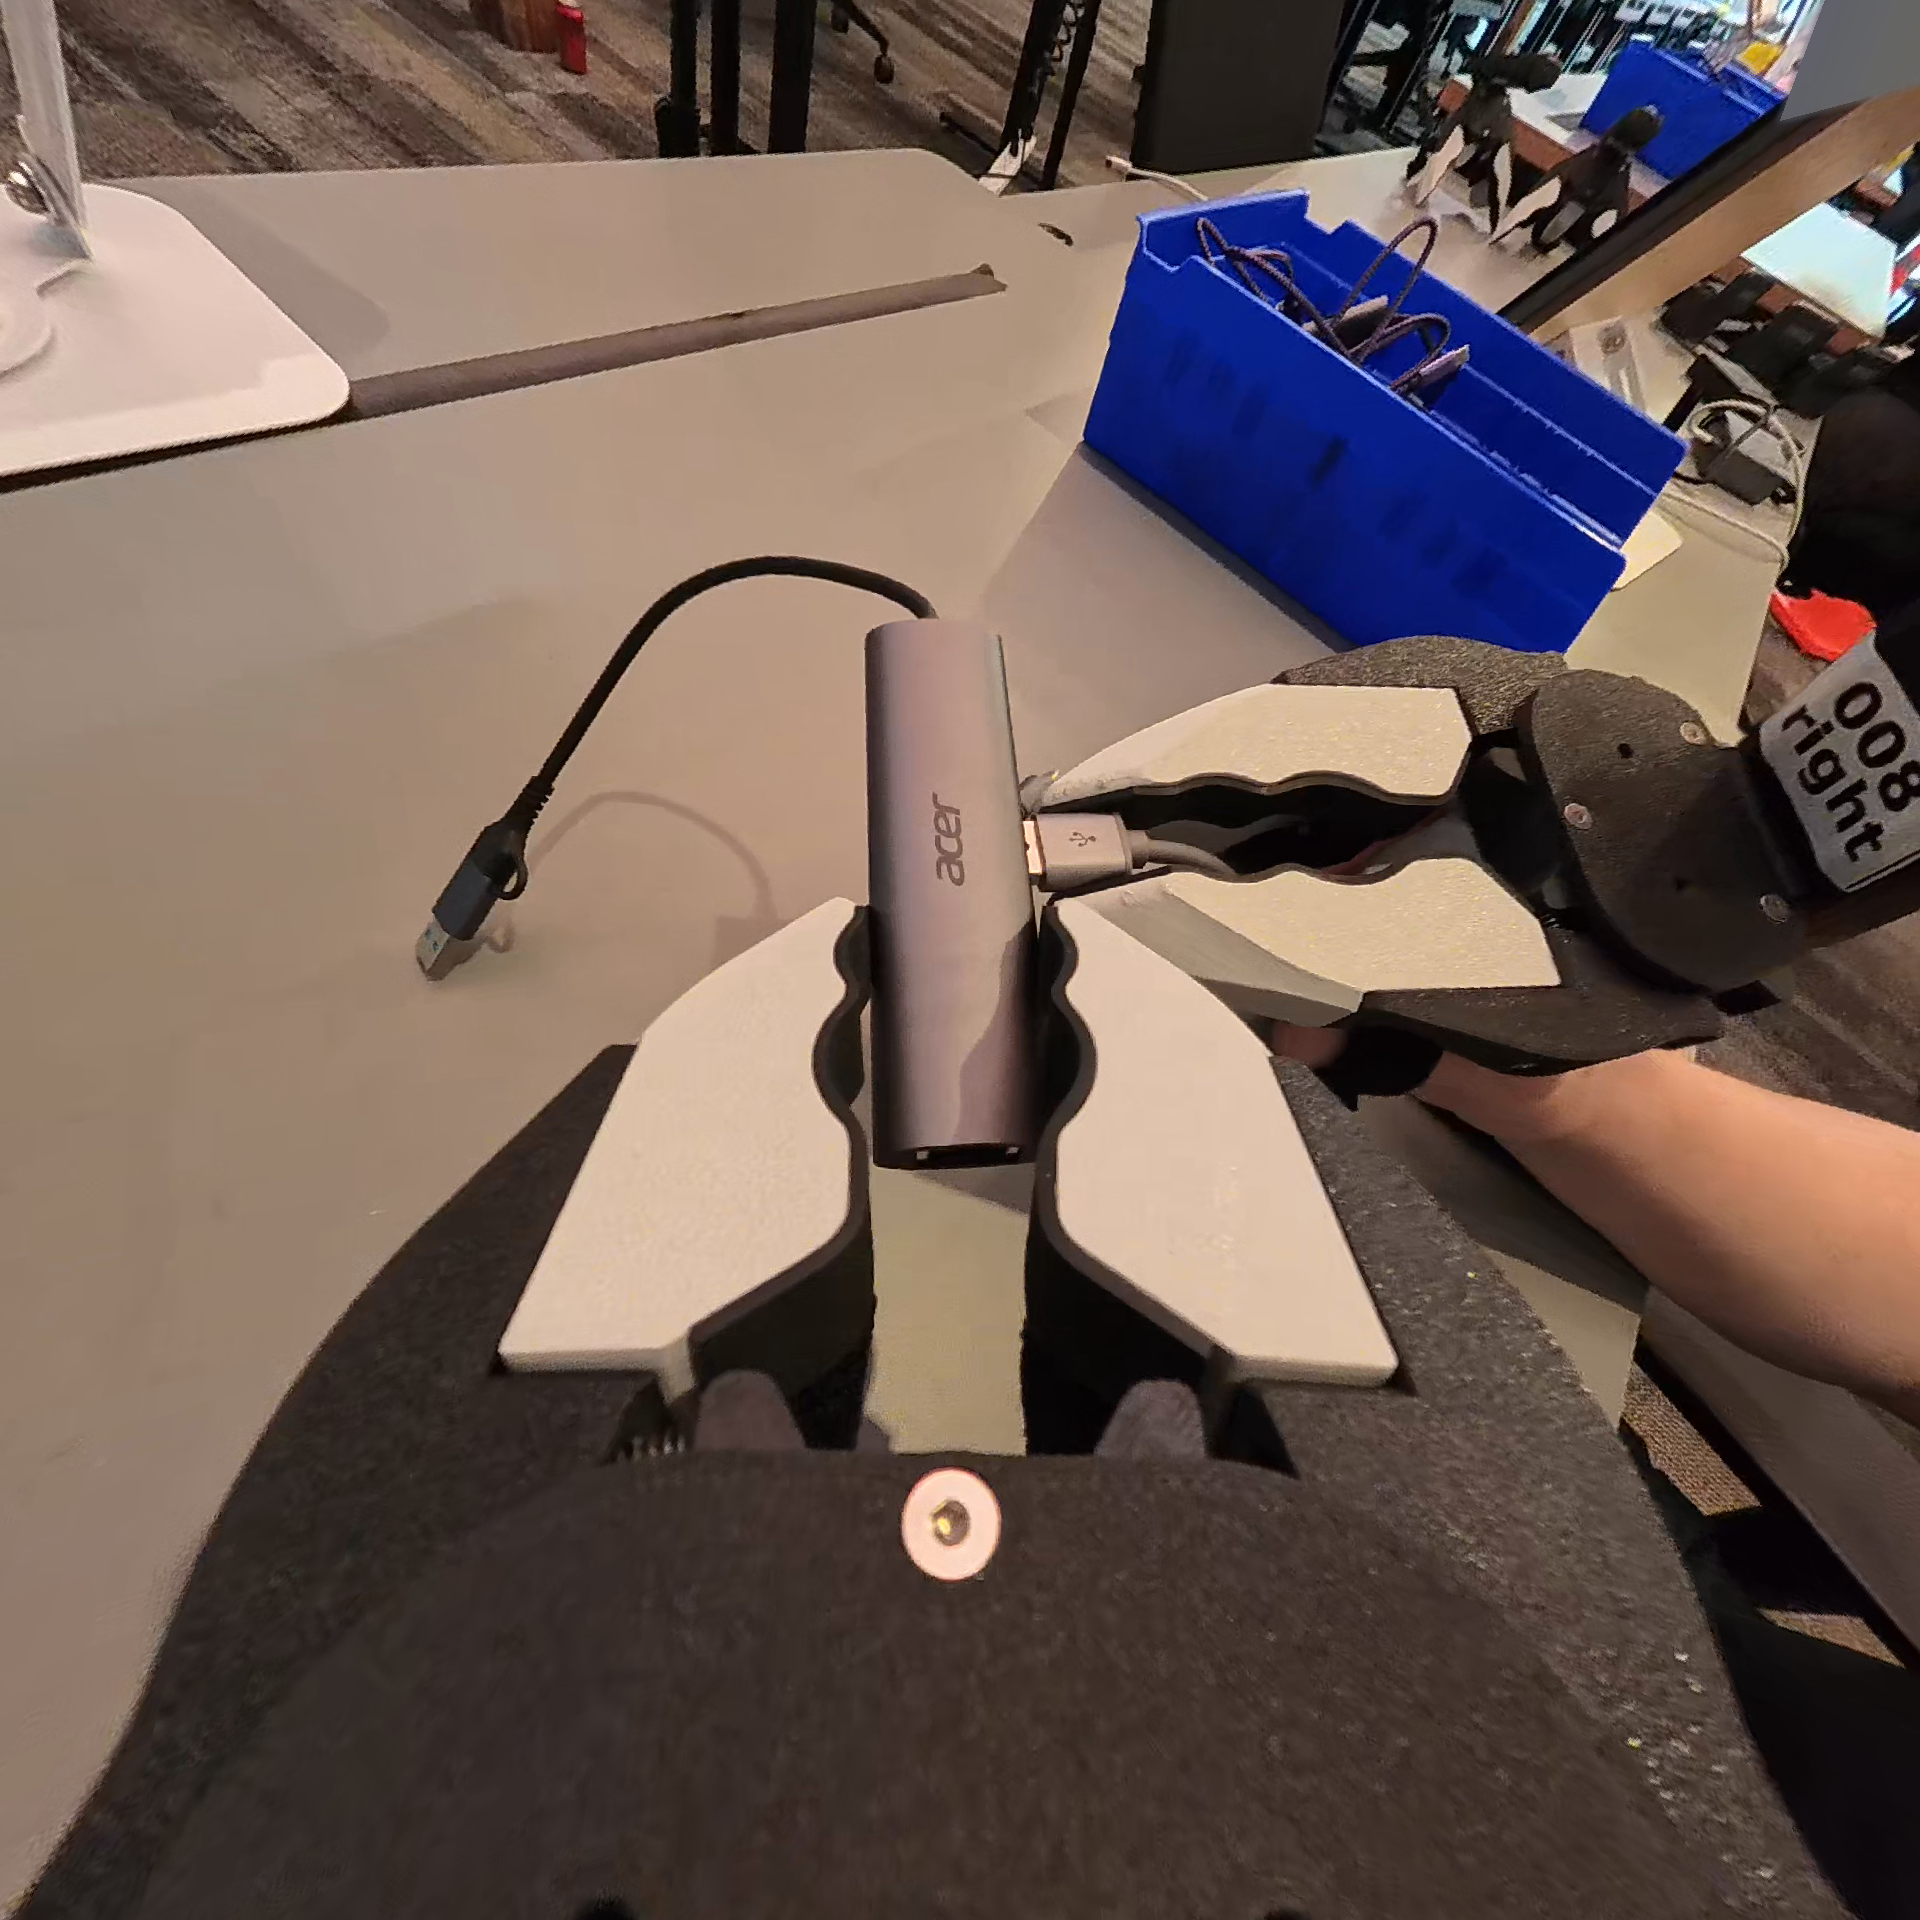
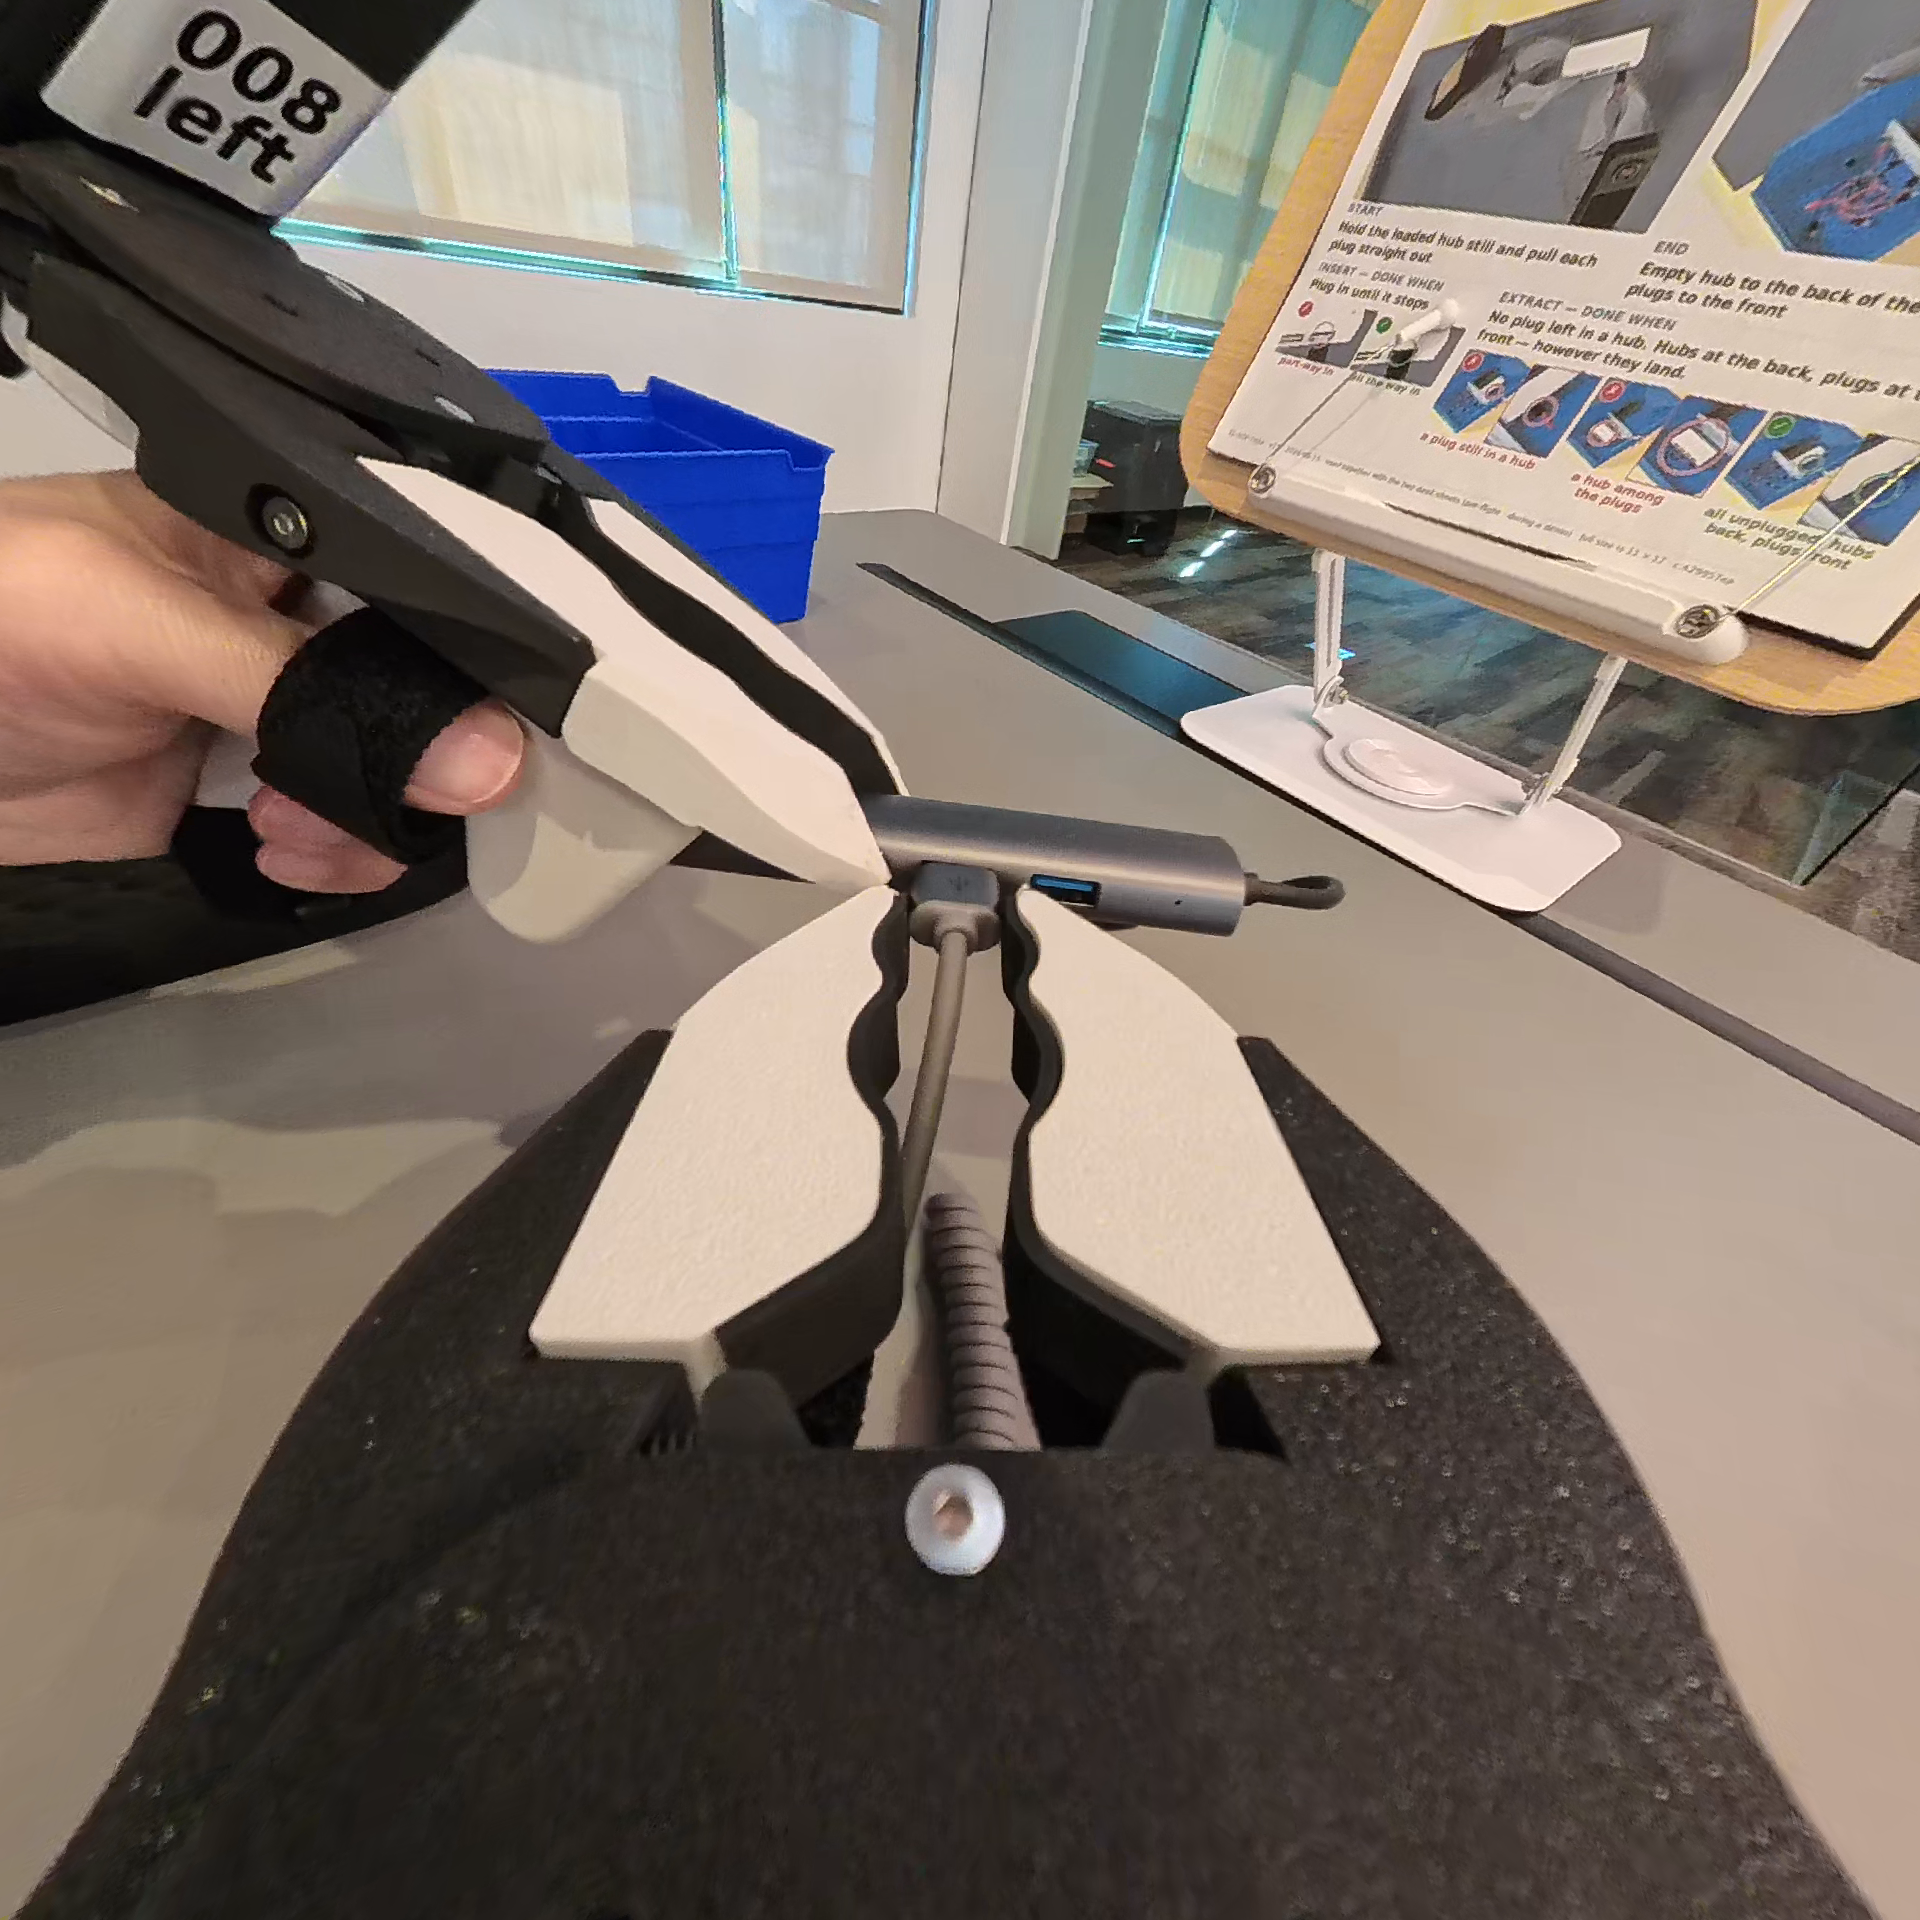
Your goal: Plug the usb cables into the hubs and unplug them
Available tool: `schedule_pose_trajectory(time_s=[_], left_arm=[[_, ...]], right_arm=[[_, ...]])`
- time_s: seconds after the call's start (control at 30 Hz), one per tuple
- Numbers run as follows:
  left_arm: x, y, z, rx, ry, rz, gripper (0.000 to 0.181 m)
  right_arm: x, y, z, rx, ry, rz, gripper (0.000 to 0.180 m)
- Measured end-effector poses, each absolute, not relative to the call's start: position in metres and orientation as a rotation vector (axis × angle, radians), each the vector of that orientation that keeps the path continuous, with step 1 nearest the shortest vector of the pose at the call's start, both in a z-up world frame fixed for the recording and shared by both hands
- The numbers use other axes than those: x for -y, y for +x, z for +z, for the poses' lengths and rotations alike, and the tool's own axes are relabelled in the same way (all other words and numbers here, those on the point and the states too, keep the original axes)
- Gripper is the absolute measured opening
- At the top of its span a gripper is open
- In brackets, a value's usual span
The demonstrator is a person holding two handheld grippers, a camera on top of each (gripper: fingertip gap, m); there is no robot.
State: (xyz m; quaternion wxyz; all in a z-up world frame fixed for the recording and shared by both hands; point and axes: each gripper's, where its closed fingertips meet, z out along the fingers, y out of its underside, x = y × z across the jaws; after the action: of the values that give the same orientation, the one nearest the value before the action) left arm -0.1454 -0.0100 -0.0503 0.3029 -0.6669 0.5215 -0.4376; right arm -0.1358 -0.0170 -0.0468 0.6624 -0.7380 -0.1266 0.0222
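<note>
Holding the grey USB hub (image 1: 951,904) lengthwise in my left gripper (image 1: 948,935), fingers clamped on its long sides near the end closest to me; its black pigtail cable (image 1: 582,717) curls off toward 10 o'clock onto the grey table (image 1: 312,831). My right gripper (image 2: 948,914) comes in from 3 o'clock in the left wrist view, closed on a grey USB-A plug (image 2: 954,885) seated in a side port of the hub. A blue port (image 2: 1065,886) sits free beside it. Blue bin (image 1: 1351,447) of cables at 1 o'clock.
</note>
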Motion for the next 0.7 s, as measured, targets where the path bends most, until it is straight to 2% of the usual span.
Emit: schedule_pose_trajectory(time_s=[0.43, 0.7], left_arm=[[0.0134, -0.1513, -0.0456, -1.464, -1.704, -1.098, 0.035], [0.0149, -0.1503, -0.0520, -1.441, -1.746, -1.163, 0.031]], right_arm=[[0.0207, -0.1325, -0.0442, 0.301, -1.681, 0.032, 0.016], [0.0198, -0.1319, -0.0478, 0.305, -1.699, 0.018, 0.016]])
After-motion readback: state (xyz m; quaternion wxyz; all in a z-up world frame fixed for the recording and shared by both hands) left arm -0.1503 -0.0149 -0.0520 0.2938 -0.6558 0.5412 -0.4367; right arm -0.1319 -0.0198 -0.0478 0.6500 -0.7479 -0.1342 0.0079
